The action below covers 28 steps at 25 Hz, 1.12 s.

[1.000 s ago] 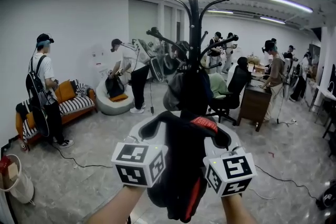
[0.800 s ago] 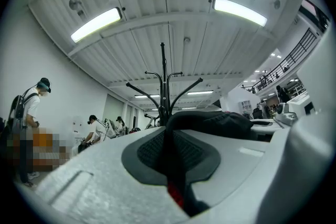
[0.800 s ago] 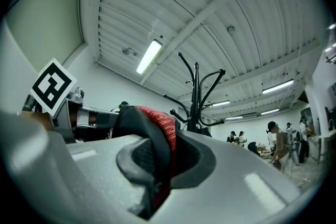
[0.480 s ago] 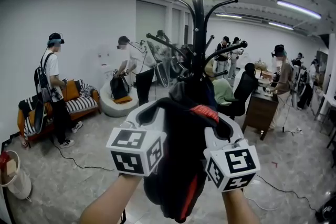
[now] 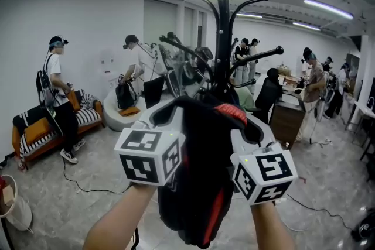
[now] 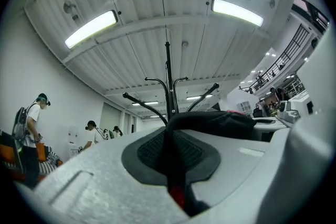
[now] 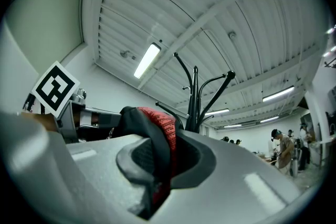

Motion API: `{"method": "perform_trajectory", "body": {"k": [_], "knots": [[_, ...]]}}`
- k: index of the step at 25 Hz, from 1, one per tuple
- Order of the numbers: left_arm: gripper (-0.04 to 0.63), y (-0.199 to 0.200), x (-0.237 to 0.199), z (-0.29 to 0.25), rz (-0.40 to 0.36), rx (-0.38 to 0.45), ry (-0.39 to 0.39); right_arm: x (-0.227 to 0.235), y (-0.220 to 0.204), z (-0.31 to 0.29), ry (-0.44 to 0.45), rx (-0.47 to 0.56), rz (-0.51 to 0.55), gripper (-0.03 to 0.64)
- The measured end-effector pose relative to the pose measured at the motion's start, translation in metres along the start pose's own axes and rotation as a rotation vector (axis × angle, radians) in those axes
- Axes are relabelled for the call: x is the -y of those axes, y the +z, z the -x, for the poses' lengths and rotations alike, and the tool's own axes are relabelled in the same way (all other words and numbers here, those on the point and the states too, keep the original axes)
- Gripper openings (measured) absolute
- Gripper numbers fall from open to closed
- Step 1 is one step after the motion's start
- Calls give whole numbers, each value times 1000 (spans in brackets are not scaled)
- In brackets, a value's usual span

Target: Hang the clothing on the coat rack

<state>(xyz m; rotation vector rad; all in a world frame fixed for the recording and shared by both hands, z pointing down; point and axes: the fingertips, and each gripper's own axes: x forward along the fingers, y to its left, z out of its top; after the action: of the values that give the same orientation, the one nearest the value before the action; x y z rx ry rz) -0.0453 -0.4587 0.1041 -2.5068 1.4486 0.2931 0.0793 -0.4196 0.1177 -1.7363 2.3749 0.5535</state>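
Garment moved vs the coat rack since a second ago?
Yes: the black garment has risen toward the coat rack, closing the gap below its arms.

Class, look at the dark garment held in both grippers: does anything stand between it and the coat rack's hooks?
Nothing visible does. The garment, clamped in the left gripper and right gripper, hangs directly before the coat rack, whose upper hooks stand bare above it.

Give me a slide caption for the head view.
Black-and-red garment held up before the black coat rack, left gripper and right gripper both shut on it.
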Motion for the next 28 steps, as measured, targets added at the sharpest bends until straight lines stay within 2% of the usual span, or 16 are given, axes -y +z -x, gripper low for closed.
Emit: {"method": "perform_trajectory", "body": {"k": [6,11,23,28], "knots": [[21,13,-20,-21,-15,16,-83,0,12,-23,-76,5,17,23],[21,15,-19,-39,-17,25,-146,13,13,-30,-134,2,28,23],[21,30,-25,-77,-3,72,-246,31,27,-52,-215,-2,85,23],[21,23,-33,-95,9,74,-283,33,22,-66,-236,-18,99,23]]}}
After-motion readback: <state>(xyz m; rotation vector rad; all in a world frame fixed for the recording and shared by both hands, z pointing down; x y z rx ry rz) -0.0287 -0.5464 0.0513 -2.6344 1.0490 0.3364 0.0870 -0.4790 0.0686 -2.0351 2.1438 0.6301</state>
